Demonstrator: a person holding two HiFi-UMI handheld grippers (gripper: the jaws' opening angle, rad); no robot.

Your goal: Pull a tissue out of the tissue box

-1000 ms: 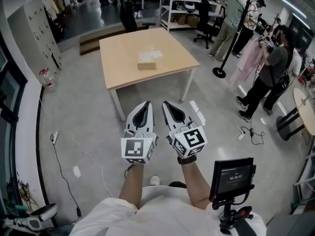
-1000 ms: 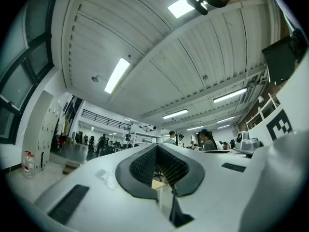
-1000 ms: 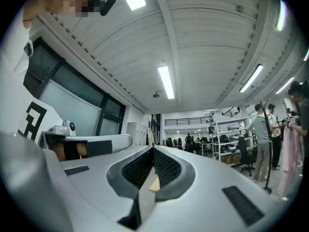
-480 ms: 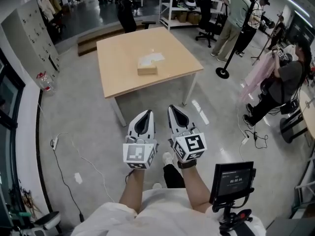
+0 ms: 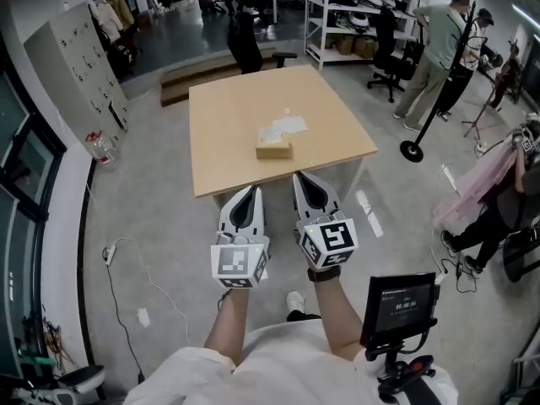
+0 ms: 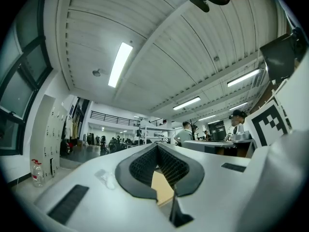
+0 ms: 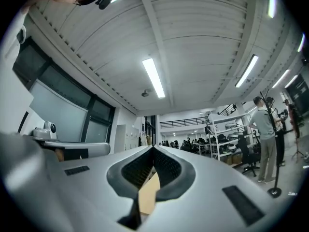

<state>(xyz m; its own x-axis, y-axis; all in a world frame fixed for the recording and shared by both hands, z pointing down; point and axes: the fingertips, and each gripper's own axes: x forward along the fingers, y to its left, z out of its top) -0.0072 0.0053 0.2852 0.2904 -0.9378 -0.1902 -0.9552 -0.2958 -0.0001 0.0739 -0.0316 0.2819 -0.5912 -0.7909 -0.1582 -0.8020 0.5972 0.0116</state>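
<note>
You stand on a grey workshop floor [image 5: 152, 218] facing a square wooden table [image 5: 224, 125]. A bank of pale lockers [image 5: 76, 62] lines the wall at the left, and metal shelving [image 5: 354, 15] stands beyond the table's far right corner. Two people [image 5: 439, 49] stand beside the shelving at a black coat stand. A black office chair [image 5: 246, 47] sits just past the table's far edge.

You hold the left tool [image 5: 251, 191] and the right tool [image 5: 301, 178] side by side, near each other but not touching. Both point toward the table, and from the head view their tips reach its near edge. Each tool's jaws are closed tip to tip and grip nothing. In both gripper views a strip of wood colour shows through the hollow behind the tips.

A small dark screen [image 5: 398, 309] juts from the rig at your chest.

The tissue box [image 5: 273, 148], tan in colour, lies on the table about midway across. It is nearer the near edge than the far one and well apart from both tools. A white sheet [image 5: 285, 128] lies flat just behind the box, toward the far edge; whether it is a tissue cannot be told. A clear bottle [image 5: 101, 148] stands on the floor by the lockers.
</note>
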